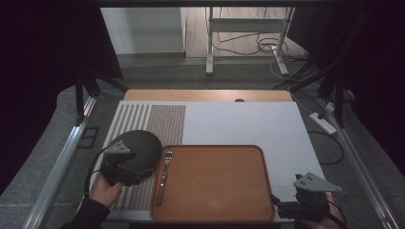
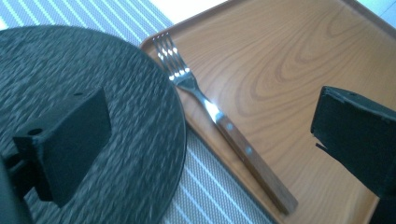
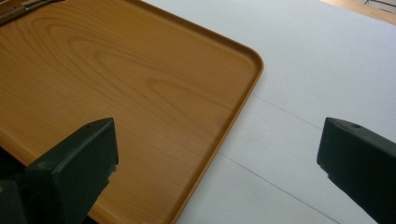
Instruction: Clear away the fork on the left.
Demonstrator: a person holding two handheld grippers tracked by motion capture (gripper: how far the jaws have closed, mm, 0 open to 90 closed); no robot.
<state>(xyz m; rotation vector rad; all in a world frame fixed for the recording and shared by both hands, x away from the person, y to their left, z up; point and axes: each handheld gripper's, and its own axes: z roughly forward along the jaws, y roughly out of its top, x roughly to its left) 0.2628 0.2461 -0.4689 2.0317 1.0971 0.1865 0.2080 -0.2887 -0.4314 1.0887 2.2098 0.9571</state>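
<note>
Risk we flagged: left gripper (image 1: 125, 168), jaws wide apart over the dark plate (image 1: 138, 149) on the striped mat (image 1: 157, 124), could knock the fork (image 1: 164, 175) lying at the wooden tray (image 1: 229, 191) left edge; right gripper (image 1: 305, 202) also hung open, empty.

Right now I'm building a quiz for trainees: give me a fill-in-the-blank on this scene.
1. The fork lies along the tray's ____ edge.
2. The dark round plate sits on the ____ placemat.
3. The left claw hovers over the ____.
4. Both claws, including the right claw, are ____.

Missing: left; striped; plate; open
</note>
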